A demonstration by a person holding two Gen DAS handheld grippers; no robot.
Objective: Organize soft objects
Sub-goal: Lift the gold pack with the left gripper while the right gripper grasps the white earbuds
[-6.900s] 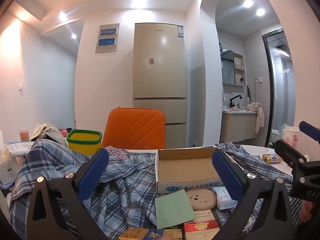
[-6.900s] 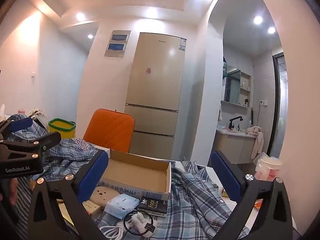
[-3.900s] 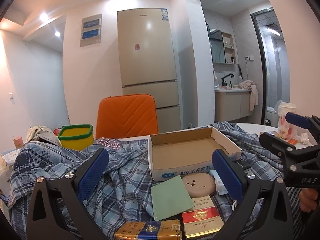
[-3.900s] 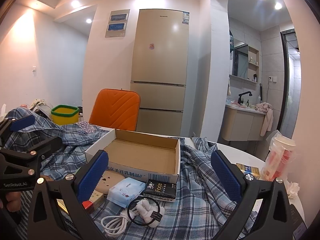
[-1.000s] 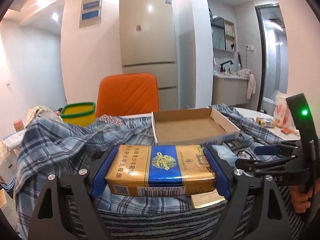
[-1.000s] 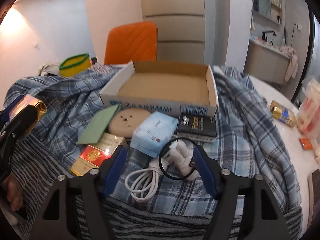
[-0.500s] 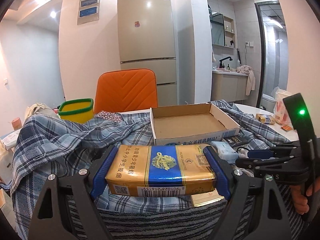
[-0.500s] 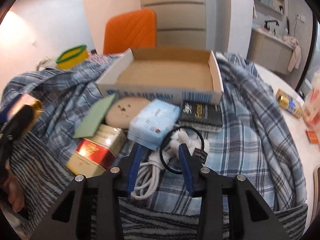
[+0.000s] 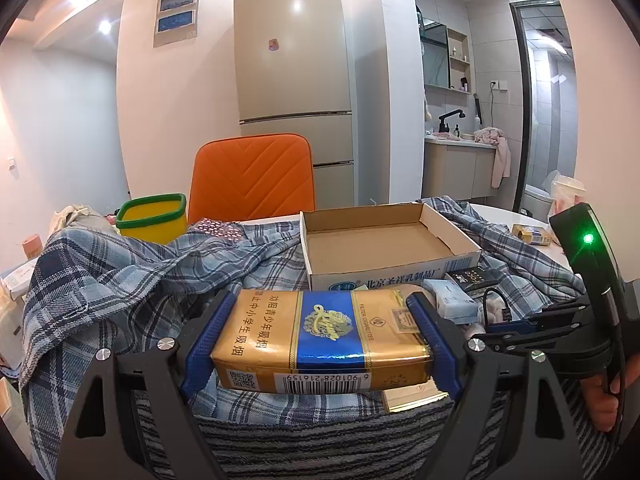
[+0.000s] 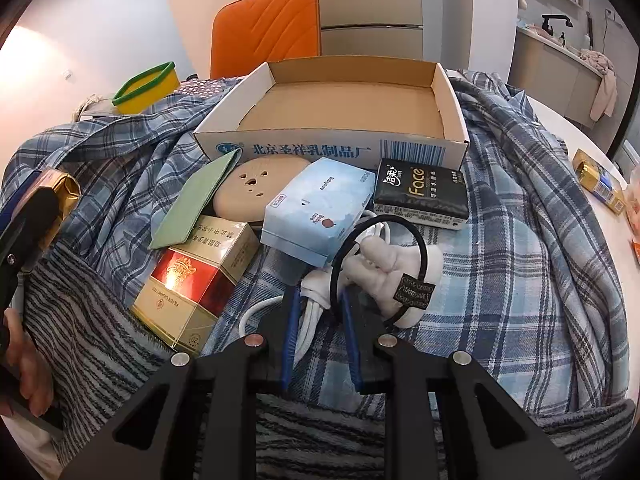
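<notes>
My left gripper (image 9: 320, 320) is shut on a gold and blue cigarette carton (image 9: 320, 340), held above the plaid cloth in front of the empty cardboard box (image 9: 400, 272). My right gripper (image 10: 320, 296) has closed around the bundled white cable (image 10: 312, 300), beside a black hair tie (image 10: 376, 236) that loops a white plug. The box (image 10: 344, 148) lies just beyond. A light blue tissue pack (image 10: 316, 208), a black Face tissue pack (image 10: 422, 194), a red and gold carton (image 10: 196, 280), a green card (image 10: 196, 200) and a beige round disc (image 10: 260, 184) lie before it.
A blue plaid shirt (image 10: 520, 240) and a striped grey towel (image 10: 92, 344) cover the table. A yellow bin (image 9: 154, 216) and an orange chair (image 9: 252, 176) stand behind. A small gold pack (image 10: 598, 186) lies on the white table at right.
My right gripper has dropped lower and its fingers have closed in on the white cable bundle. My left gripper keeps the gold carton at about the same height.
</notes>
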